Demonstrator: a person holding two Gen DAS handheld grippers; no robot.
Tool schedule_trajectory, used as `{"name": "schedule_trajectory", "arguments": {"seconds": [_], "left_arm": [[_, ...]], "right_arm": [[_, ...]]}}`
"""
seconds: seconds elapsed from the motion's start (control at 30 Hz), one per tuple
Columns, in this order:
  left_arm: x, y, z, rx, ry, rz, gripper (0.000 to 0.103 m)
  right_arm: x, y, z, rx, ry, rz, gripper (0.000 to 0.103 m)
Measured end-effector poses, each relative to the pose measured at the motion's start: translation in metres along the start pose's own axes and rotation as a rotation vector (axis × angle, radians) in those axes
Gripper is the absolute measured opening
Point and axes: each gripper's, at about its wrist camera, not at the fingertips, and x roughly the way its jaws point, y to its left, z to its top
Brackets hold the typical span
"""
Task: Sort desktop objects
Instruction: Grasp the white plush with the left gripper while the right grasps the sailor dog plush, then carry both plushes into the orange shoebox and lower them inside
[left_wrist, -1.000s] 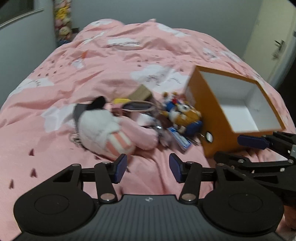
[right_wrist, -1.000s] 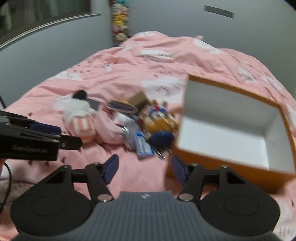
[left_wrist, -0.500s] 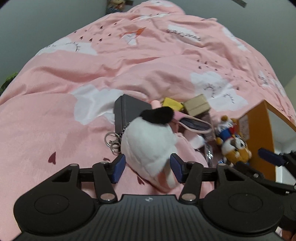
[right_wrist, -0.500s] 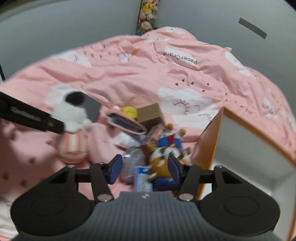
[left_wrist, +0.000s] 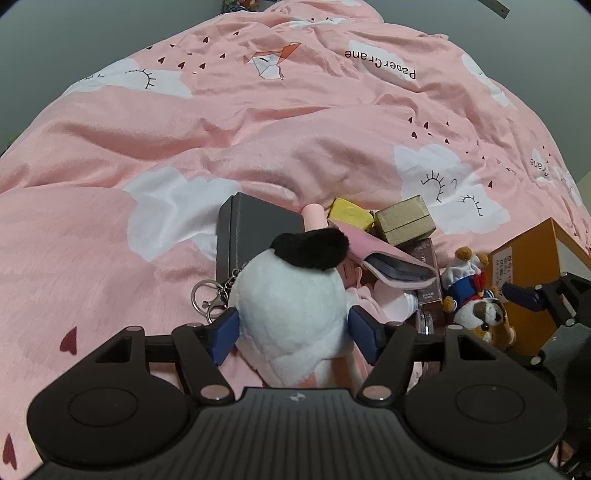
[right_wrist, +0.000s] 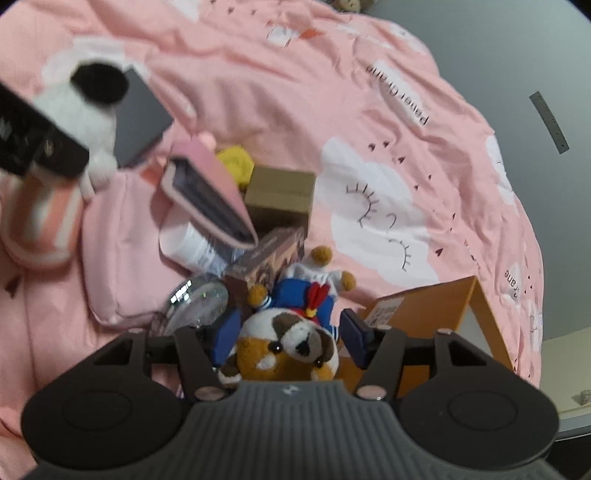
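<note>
Your left gripper (left_wrist: 293, 330) has just been opening; its jaws stand wide around the white plush (left_wrist: 291, 314), well left of the orange box (left_wrist: 524, 269), with pad contact unclear. Your right gripper (right_wrist: 290, 334), jaws also just opening, straddles the sailor plush (right_wrist: 291, 343) just beside that box (right_wrist: 424, 306), pads apart from it.

"PaperCrane" printed in dark letters, upside down, on the pink bedcover (left_wrist: 295, 122) far ahead of the left tool; same words again at its right edge, partly cut off. Paper label (right_wrist: 384, 310) on the orange box (right_wrist: 424, 306) beside the right tool: print too small to read.
</note>
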Motion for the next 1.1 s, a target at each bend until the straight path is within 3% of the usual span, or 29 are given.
{"name": "schedule_trajectory", "arguments": {"seconds": [0.3,0.5,0.67,0.93,1.1], "left_arm": [[0.007,-0.007,-0.001,0.056,-0.006,0.034,0.079],[0.004,-0.009,-0.004,0.082,-0.02,0.033,0.074],[-0.002,-0.008,-0.007,0.089,-0.042,0.01,0.069],[-0.027,-0.012,-0.005,0.089,-0.098,-0.048,0.067],[-0.05,-0.028,0.0,0.126,-0.143,-0.134,0.067]], "right_arm": [[0.02,0.009,-0.002,-0.051,0.049,-0.009,0.066],[0.012,0.007,-0.005,-0.039,0.024,0.001,0.058],[-0.011,-0.004,-0.01,0.011,-0.041,0.034,0.056],[-0.058,-0.039,-0.021,0.156,-0.163,0.17,0.054],[-0.085,-0.069,-0.031,0.294,-0.25,0.27,0.054]]}}
